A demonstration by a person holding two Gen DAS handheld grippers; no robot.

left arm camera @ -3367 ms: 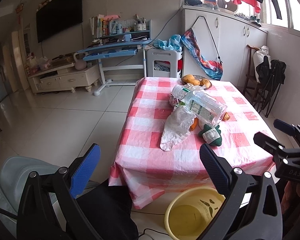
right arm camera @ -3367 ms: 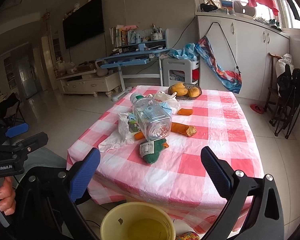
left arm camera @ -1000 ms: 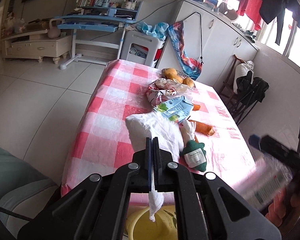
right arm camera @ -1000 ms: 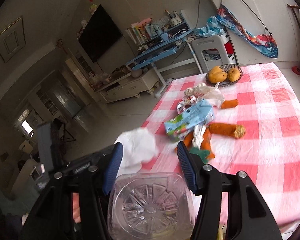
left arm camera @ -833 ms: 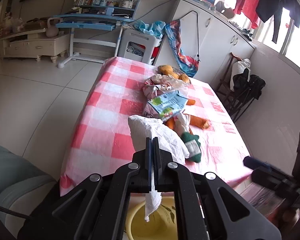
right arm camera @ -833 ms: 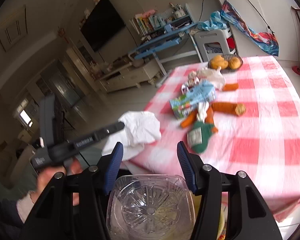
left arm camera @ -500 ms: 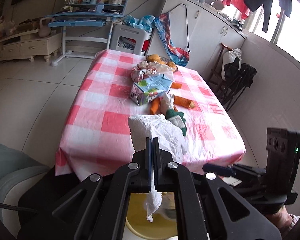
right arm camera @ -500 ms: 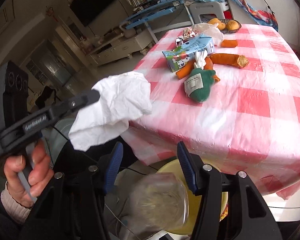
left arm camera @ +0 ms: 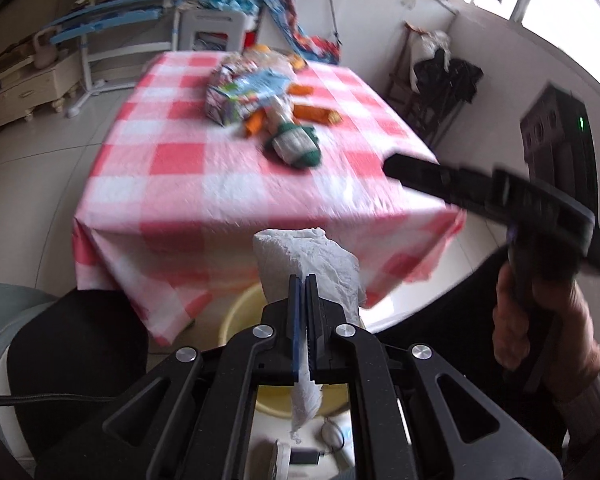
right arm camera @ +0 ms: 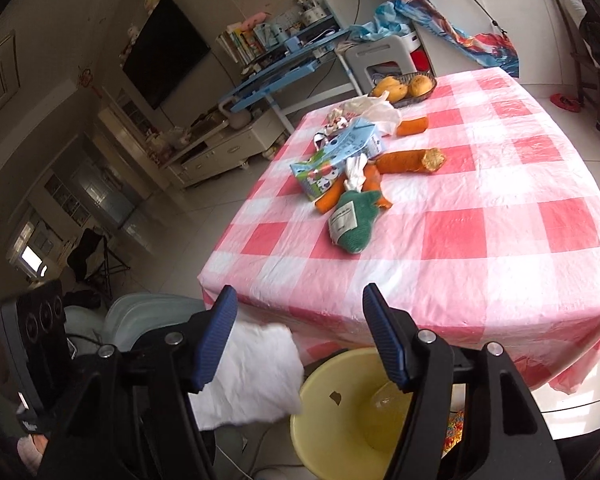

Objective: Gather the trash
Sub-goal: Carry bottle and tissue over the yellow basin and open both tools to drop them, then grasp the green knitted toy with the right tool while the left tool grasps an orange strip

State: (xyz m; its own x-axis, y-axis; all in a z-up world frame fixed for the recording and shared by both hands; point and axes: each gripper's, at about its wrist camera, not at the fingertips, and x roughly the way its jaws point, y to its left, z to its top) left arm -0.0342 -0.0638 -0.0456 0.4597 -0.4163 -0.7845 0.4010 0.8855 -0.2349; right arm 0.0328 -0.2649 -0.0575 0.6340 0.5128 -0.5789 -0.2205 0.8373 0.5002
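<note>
Hanging lengthwise downward, white tissue (left arm camera: 310, 268) stays pinched in left gripper (left arm camera: 305, 280); right gripper (right arm camera: 300, 312) apart.

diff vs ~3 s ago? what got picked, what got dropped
The clear bottle left the table and now lies in the yellow bin; the right gripper let it go, its jaws just opening, nothing between them. The left gripper took the white plastic bag and carried it above the bin. Carton, carrots and green pouch stay on the table.

The white label (right arm camera: 345, 215) on the green knitted pouch (right arm camera: 354, 224), in the middle of the right wrist picture, has dark writing, but it is too small to read.
</note>
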